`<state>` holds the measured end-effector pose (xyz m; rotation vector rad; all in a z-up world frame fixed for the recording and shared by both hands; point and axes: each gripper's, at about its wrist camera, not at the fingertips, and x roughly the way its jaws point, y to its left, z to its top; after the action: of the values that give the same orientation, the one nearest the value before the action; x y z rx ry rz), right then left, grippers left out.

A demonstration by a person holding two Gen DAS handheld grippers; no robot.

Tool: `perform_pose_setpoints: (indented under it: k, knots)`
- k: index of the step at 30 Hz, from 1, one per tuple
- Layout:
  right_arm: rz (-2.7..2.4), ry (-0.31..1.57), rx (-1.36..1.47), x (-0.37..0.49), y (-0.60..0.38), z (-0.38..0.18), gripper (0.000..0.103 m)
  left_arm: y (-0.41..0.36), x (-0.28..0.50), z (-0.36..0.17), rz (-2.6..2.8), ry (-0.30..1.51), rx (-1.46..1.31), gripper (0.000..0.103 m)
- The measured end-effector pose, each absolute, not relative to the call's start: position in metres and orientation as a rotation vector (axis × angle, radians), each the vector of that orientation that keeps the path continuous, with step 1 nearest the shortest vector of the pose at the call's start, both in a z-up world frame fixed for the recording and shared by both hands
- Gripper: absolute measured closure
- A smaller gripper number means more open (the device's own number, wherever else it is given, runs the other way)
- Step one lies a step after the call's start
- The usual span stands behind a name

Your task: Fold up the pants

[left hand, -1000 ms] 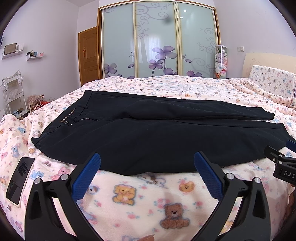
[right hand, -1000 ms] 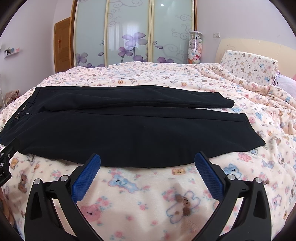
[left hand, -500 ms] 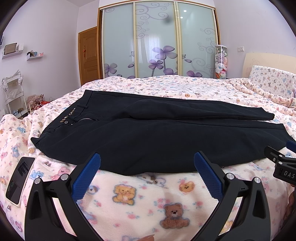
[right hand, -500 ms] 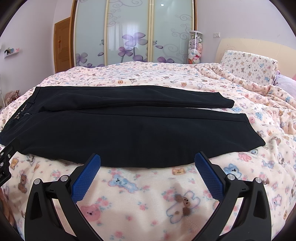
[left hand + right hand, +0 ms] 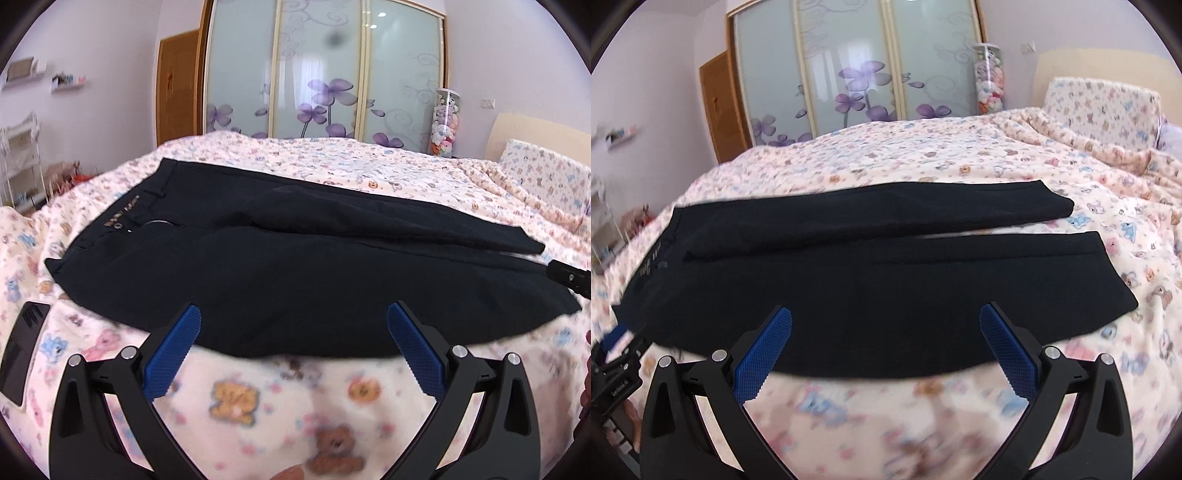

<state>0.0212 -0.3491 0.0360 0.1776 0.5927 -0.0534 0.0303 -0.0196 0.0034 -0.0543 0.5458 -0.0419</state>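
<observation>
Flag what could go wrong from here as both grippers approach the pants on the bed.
1. The pants lie flat on a soft fleece blanket; open jaws closing at the near edge could pinch blanket along with fabric.
2. The two legs are slightly splayed at the hems, so a fold may end up uneven.
3. A dark device lies beside the waistband and could get dragged or knocked.

Bright, even daylight with soft glare on the wardrobe doors (image 5: 325, 70). Bedspread (image 5: 258, 398) below the pants (image 5: 849, 280) smeared by motion blur; fisheye bending and dark corners.
</observation>
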Motion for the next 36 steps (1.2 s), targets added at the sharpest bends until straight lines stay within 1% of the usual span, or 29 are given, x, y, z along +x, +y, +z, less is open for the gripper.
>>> perform_pose_setpoints:
  k: [5, 9, 14, 17, 18, 19, 21, 22, 25, 30, 31, 33, 34, 35, 36]
  knots:
    - [-0.055, 0.604, 0.285, 0.065, -0.417, 0.049, 0.001, -0.019, 0.057, 0.025, 0.006, 0.485, -0.027, 0.002]
    - [-0.071, 0.623, 0.356, 0.121, -0.489, 0.057, 0.001, -0.025, 0.079, 0.039, 0.047, 0.411, -0.041, 0.002]
    - [-0.112, 0.599, 0.413, 0.184, -0.562, 0.059, 0.001, -0.027, 0.092, 0.021, 0.107, 0.357, -0.077, 0.002]
    - [-0.148, 0.596, 0.423, 0.221, -0.596, 0.05, 0.001, -0.029, 0.1, 0.007, 0.073, 0.396, -0.066, 0.002]
    - [-0.157, 0.593, 0.432, 0.229, -0.604, 0.046, 0.004, -0.032, 0.104, 0.004, 0.054, 0.425, -0.059, 0.002]
    - [-0.172, 0.588, 0.454, 0.238, -0.613, 0.038, 0.012, -0.032, 0.108, 0.002, 0.044, 0.445, -0.056, 0.002]
    - [-0.205, 0.6, 0.481, 0.256, -0.631, 0.024, 0.018, -0.031, 0.113, -0.002, 0.01, 0.473, -0.07, 0.002]
    - [-0.217, 0.609, 0.481, 0.26, -0.634, 0.019, 0.023, -0.03, 0.116, -0.004, -0.01, 0.489, -0.081, 0.002]
    - [-0.287, 0.646, 0.469, 0.279, -0.648, -0.001, 0.029, -0.026, 0.122, -0.009, -0.059, 0.528, -0.12, 0.002]
    - [-0.324, 0.655, 0.509, 0.297, -0.663, -0.018, 0.031, -0.02, 0.127, -0.014, -0.094, 0.556, -0.171, 0.002]
    - [-0.323, 0.666, 0.504, 0.301, -0.662, -0.02, 0.034, -0.02, 0.128, -0.015, -0.096, 0.558, -0.172, 0.002]
    - [-0.326, 0.688, 0.492, 0.307, -0.66, -0.025, 0.043, -0.022, 0.129, -0.016, -0.098, 0.562, -0.168, 0.002]
    - [-0.332, 0.697, 0.488, 0.309, -0.66, -0.027, 0.049, -0.023, 0.13, -0.016, -0.099, 0.566, -0.165, 0.002]
    - [-0.341, 0.703, 0.488, 0.31, -0.66, -0.029, 0.059, -0.023, 0.131, -0.016, -0.101, 0.568, -0.164, 0.002]
    - [-0.364, 0.704, 0.491, 0.308, -0.662, -0.03, 0.065, -0.024, 0.132, -0.017, -0.102, 0.572, -0.162, 0.002]
